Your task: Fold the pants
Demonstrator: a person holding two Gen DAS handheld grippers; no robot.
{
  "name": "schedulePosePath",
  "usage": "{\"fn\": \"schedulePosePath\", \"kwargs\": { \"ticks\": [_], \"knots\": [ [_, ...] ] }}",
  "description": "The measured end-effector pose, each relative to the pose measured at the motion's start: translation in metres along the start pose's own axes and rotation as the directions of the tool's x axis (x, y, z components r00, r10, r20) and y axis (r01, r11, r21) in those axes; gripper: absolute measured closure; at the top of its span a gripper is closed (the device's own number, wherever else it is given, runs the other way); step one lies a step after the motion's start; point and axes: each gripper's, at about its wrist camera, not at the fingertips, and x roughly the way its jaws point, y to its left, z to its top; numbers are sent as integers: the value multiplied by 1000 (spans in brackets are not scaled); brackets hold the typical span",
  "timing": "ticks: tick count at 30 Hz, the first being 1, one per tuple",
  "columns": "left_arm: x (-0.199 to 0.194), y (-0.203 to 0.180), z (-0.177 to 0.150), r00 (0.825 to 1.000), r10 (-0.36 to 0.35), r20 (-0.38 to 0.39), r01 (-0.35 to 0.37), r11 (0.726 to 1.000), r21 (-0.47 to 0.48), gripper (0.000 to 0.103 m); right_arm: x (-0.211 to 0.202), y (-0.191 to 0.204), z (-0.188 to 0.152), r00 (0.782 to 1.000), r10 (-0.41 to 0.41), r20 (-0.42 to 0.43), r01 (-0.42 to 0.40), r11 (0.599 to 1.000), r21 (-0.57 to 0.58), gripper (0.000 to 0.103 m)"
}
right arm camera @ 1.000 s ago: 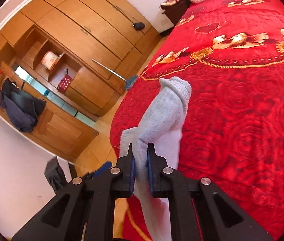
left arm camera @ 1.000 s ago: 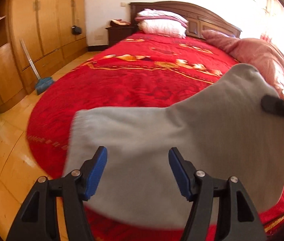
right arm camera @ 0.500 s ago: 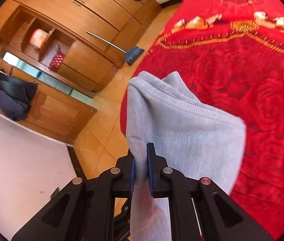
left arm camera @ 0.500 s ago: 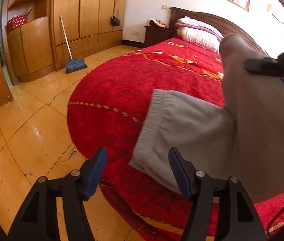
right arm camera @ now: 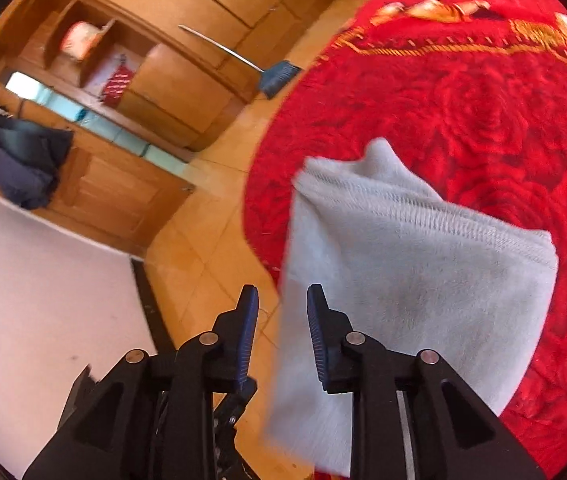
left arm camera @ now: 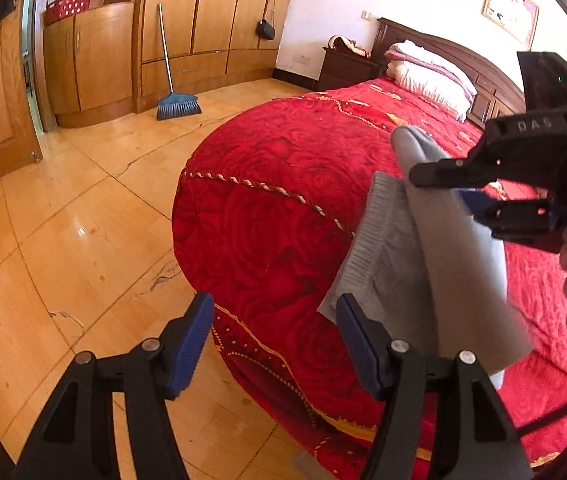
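The grey pants (right arm camera: 411,292) lay folded over at the foot corner of the bed (left arm camera: 283,208), one end hanging past its edge, probably so the fold could be laid flat on the red cover. The right gripper (right arm camera: 281,334) was opening, its pads already clear of the cloth, letting the folded layer drop. The left gripper (left arm camera: 275,340) was spread wide and empty above the bed's edge, just beside the pants' ribbed hem.
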Motion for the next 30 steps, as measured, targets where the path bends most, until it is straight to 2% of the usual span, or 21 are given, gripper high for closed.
{"fn": "schedulePosePath", "kwargs": {
  "ticks": [5, 9, 12, 15, 18, 24, 25, 26, 29, 30],
  "knots": [
    [-10, 2, 9, 999, -33, 16, 33, 999, -24, 36, -35, -5, -8, 997, 18, 71, -15, 999, -37, 69],
    [-22, -3, 16, 995, -93, 38, 94, 995, -39, 36, -57, -34, -12, 992, -57, 108, 59, 998, -14, 69],
    [-21, -8, 18, 987, -160, 25, 161, 986, -45, 36, -68, -48, -7, 985, -113, 129, 115, 993, -7, 68],
    [-11, -14, 16, 977, -212, -1, 212, 975, -61, 36, -65, -47, 3, 980, -175, 97, 186, 976, -113, 68],
    [2, -21, 13, 973, -228, -21, 226, 972, -60, 36, -61, -49, 6, 962, -254, 98, 269, 945, -185, 68],
    [30, -29, 8, 955, -282, -88, 276, 958, -71, 36, -49, -59, 5, 963, -252, 98, 265, 950, -163, 68],
    [32, -32, 7, 951, -292, -97, 286, 955, -71, 48, -49, -60, 5, 963, -249, 100, 262, 953, -154, 68],
    [33, -35, 7, 946, -306, -104, 301, 951, -65, 68, -50, -61, 5, 965, -243, 100, 256, 956, -147, 68],
    [30, -41, 12, 962, -259, -86, 259, 966, -11, 83, -56, -62, 3, 969, -221, 107, 232, 966, -113, 68],
    [28, -44, 16, 971, -229, -76, 231, 973, 20, 85, -60, -62, 2, 970, -219, 109, 230, 968, -101, 68]
  ]
}}
